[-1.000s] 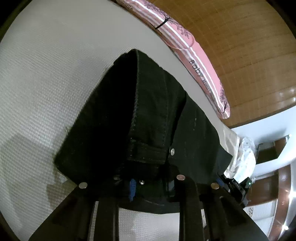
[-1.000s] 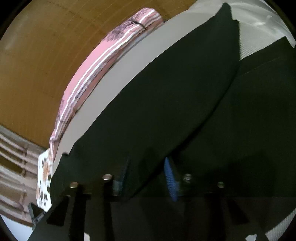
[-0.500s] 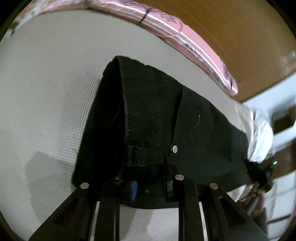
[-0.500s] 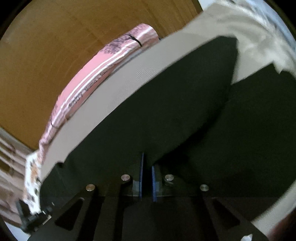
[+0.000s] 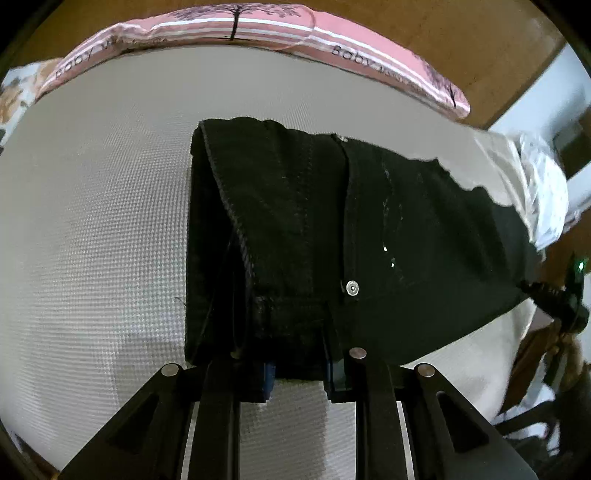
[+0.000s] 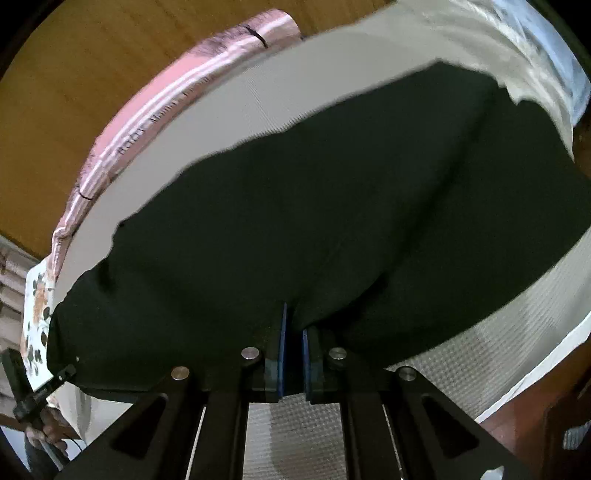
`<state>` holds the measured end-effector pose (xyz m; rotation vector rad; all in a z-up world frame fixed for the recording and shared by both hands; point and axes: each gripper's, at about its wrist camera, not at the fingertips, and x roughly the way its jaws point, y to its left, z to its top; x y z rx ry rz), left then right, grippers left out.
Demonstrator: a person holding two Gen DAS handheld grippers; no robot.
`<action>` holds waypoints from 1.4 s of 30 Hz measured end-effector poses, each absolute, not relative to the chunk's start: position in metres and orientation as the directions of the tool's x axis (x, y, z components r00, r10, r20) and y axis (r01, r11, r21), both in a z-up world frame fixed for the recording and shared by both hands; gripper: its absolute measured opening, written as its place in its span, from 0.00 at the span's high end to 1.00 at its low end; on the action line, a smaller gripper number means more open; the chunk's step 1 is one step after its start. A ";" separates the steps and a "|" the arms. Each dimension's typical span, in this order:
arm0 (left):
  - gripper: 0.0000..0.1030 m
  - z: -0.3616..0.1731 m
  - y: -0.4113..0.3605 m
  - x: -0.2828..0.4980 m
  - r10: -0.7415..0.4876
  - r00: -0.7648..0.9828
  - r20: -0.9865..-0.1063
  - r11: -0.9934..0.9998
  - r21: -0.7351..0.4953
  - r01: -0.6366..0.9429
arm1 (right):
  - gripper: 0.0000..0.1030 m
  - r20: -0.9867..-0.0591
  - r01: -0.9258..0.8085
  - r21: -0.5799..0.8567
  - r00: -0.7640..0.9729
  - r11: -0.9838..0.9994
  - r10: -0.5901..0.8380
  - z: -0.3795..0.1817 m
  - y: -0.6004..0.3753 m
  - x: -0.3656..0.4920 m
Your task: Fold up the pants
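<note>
Within 1 second the right gripper (image 6: 293, 334) has pinched shut on the black pants (image 5: 369, 236), which now lie lower across the white bed (image 5: 92, 221). The left gripper (image 5: 299, 363) seemingly still clamps the waistband, so carrying the fold over can begin.

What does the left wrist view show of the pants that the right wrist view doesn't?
Only the left wrist view shows denim detail: a metal rivet, the stitched seam and the folded waistband edge, held by the left gripper. Only the right wrist view shows the smooth leg fabric clamped in the right gripper, with a floral cloth at far left. Both show the black pants lifted over the white textured bed surface and the pink striped pillow.
</note>
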<state>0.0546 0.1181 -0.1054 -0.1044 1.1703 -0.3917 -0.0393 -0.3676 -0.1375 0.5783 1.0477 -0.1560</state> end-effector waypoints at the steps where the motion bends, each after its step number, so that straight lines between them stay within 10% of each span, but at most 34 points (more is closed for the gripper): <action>1: 0.80 -0.106 0.117 0.053 -0.344 0.336 -0.877 0.930 -0.268 0.251 | 0.95 -0.852 0.398 0.386 0.499 0.832 0.157 -0.141 -0.370 -0.040; 10: 0.75 -0.105 0.115 0.048 -0.301 0.354 -0.886 0.941 -0.215 0.261 | 0.88 -0.834 0.400 0.445 0.510 0.801 0.210 -0.144 -0.379 -0.043; 15: 0.67 -0.094 0.121 0.046 -0.332 0.352 -0.875 0.934 -0.252 0.255 | 0.58 -0.799 0.414 0.495 0.562 0.764 0.214 -0.137 -0.397 -0.049; 42: 0.48 -0.054 0.113 0.015 -0.209 0.468 -0.859 0.919 -0.008 0.395 | 0.57 -0.665 0.452 0.695 0.699 0.559 0.262 -0.151 -0.505 -0.058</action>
